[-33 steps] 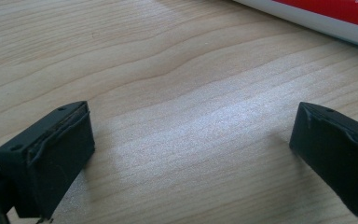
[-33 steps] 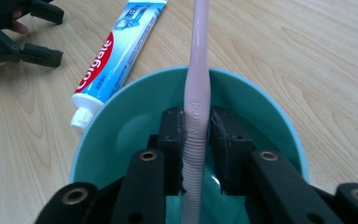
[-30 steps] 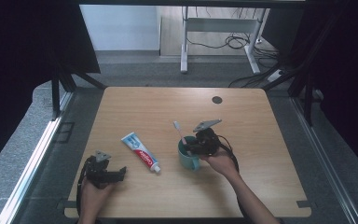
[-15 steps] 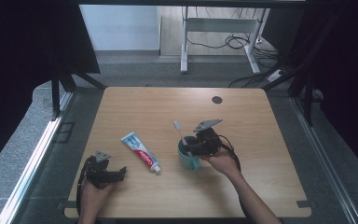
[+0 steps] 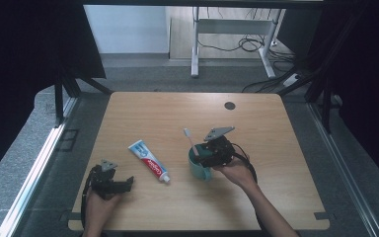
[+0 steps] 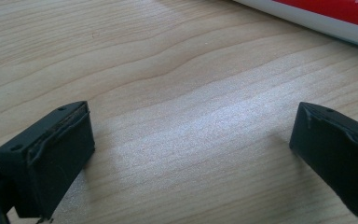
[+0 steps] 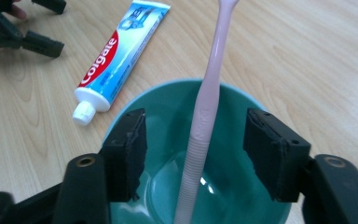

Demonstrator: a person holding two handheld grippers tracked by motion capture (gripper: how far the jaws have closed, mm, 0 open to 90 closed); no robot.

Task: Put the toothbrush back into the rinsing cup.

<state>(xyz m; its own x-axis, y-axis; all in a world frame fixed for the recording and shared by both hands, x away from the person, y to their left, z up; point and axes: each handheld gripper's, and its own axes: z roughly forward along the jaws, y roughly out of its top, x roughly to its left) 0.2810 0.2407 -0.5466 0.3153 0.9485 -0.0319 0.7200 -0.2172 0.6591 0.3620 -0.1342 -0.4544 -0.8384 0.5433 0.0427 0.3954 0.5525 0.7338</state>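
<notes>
Two grippers (image 5: 203,157) — one toothbrush (image 7: 204,121), one cup (image 7: 168,121), one tube (image 7: 116,51).

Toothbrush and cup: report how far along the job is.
Done: the pink toothbrush stands in the teal cup. In hand: the right claw has just been opening, its pads clear of the handle between them. Left: the toothpaste tube lies untouched on the table, the open left claw resting beside it.

"Colgate" stands in white letters on the red band of the toothpaste tube (image 7: 116,53), upper left of the right gripper view; its smaller print is unreadable.
</notes>
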